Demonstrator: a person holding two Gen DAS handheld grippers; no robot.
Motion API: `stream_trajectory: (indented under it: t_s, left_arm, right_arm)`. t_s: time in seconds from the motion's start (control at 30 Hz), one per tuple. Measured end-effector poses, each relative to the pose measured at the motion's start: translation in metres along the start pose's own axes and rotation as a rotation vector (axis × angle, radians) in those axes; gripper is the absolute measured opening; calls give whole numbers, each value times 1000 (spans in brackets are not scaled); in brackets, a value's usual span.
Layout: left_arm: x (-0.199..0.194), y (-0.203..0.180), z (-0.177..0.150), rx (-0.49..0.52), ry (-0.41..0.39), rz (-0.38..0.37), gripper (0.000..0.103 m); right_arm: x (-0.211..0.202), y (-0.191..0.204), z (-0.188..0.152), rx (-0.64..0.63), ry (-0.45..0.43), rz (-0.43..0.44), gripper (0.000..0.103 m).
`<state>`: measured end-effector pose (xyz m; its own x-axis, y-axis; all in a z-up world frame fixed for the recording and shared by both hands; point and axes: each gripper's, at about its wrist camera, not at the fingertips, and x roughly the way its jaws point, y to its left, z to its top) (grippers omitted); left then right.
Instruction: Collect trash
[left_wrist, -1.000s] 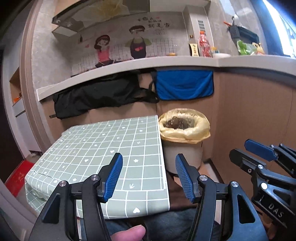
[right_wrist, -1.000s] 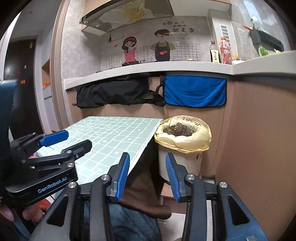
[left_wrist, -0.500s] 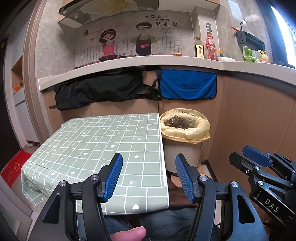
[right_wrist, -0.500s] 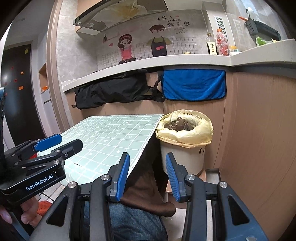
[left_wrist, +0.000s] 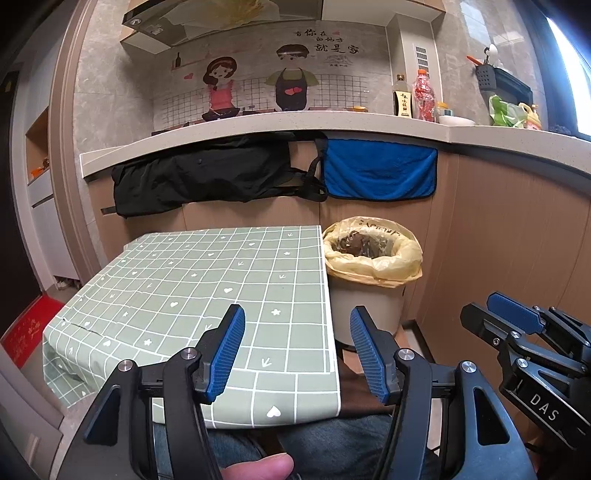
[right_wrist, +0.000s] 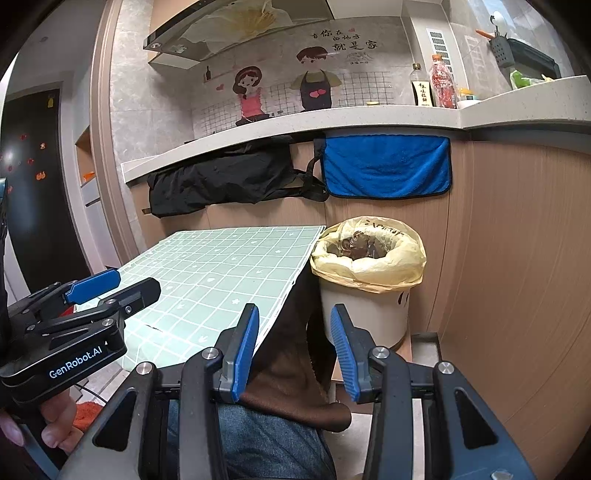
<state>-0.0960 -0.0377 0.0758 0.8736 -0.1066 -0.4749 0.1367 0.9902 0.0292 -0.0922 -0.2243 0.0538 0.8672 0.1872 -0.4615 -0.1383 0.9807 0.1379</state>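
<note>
A white trash bin (left_wrist: 365, 306) with a yellow bag liner (left_wrist: 373, 266) stands right of a small table; brown trash lies inside it. It also shows in the right wrist view (right_wrist: 365, 314). My left gripper (left_wrist: 297, 354) is open and empty, held over the near right corner of the table. My right gripper (right_wrist: 293, 345) is open and empty, held low between the table edge and the bin. Each gripper shows in the other's view: the right gripper (left_wrist: 517, 325) and the left gripper (right_wrist: 107, 288). I see no loose trash on the table.
The table has a green checked cloth (left_wrist: 207, 295). A wooden counter wall (left_wrist: 517, 240) runs behind and to the right, with a blue towel (left_wrist: 380, 171) and a black bag (left_wrist: 199, 177) hanging from it. Bottles (left_wrist: 423, 96) stand on the counter. The person's legs (right_wrist: 258, 435) are below.
Both grippers have tilted up slightly, so the table and bin sit lower in view. Both stay open and empty.
</note>
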Motion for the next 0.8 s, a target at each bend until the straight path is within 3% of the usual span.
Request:
stream_trajectory:
  t_s: [0.8]
  left_arm:
    - [0,0,-1,-5,0,12,60]
  right_arm:
    - [1,4,-1,-19,0,10,38]
